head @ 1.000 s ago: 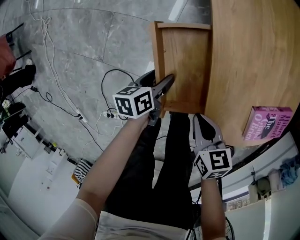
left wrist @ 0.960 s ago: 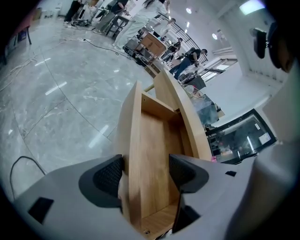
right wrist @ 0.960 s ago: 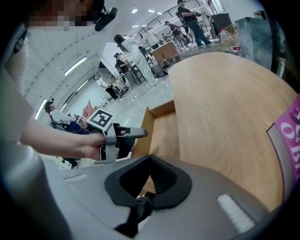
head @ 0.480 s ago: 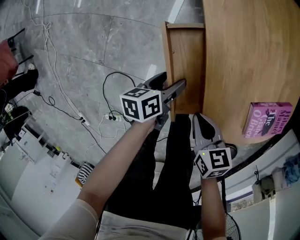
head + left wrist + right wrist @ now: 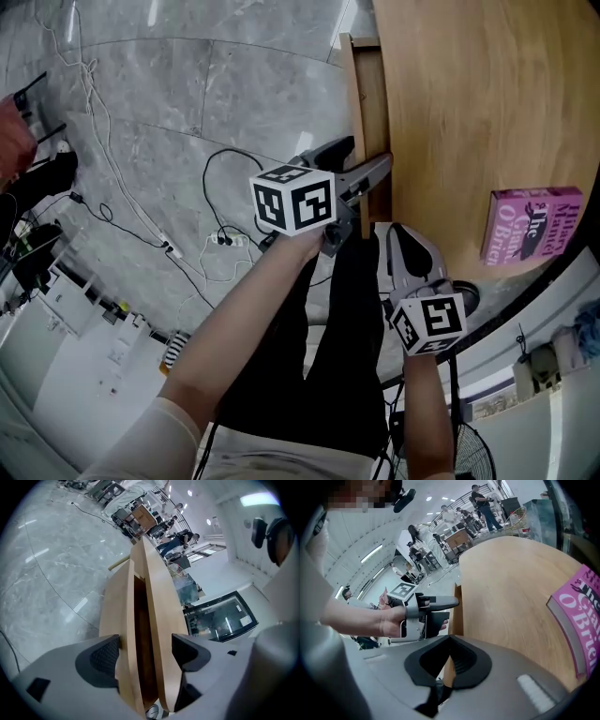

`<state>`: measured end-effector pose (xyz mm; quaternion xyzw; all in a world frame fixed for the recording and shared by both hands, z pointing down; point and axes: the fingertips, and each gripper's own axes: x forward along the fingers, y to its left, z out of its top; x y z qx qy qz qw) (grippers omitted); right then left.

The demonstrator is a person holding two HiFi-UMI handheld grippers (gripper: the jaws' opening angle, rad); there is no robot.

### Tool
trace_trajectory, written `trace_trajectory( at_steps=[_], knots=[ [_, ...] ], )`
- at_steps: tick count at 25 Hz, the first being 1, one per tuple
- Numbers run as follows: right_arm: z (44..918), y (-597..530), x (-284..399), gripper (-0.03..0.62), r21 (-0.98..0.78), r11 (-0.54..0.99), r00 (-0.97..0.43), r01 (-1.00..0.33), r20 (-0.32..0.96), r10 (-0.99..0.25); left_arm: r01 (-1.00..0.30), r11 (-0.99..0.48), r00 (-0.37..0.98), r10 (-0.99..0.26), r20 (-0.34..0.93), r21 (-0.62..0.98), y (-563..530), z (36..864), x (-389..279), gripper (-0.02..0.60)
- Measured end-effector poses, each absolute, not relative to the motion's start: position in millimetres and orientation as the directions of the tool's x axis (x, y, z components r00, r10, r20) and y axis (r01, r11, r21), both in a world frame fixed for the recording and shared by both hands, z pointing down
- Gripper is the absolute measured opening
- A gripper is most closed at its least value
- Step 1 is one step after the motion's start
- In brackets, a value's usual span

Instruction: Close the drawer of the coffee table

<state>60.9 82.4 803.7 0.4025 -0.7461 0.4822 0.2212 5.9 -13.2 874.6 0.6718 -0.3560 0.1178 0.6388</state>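
The round wooden coffee table fills the upper right of the head view. Only a narrow strip of its drawer sticks out from under the top. My left gripper is at the drawer's near end, and its jaws are opening. In the left gripper view the drawer front and the table top's edge stand between the two pads of the left gripper. My right gripper hangs shut near the table's rim, holding nothing. The right gripper view shows its closed jaws and the table top.
A pink book lies on the table near its front rim. Black cables and a power strip trail over the grey marble floor left of the drawer. The person's dark trouser legs are below the grippers. White cabinets stand at the lower left.
The drawer has slid to the right, under the table top, from wide open to a narrow strip. My left gripper went right with it. The right gripper stayed about where it was.
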Motion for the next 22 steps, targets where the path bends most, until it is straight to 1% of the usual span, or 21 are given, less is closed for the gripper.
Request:
trace_trajectory(
  at_steps=[4, 22],
  knots=[
    [805.9, 88.4, 65.4, 0.011, -0.546, 0.196, -0.575, -0.815, 0.718, -0.391, -0.597, 0.04, 0.755, -0.311, 0.577, 0.801, -14.6, 871.1, 15.3, 0.353],
    [811.8, 87.7, 88.0, 0.011, -0.558, 0.162, -0.57, -0.814, 0.712, -0.411, -0.562, -0.025, 0.802, -0.263, 0.537, 0.827, -20.7, 867.8, 62.4, 0.362]
  ],
)
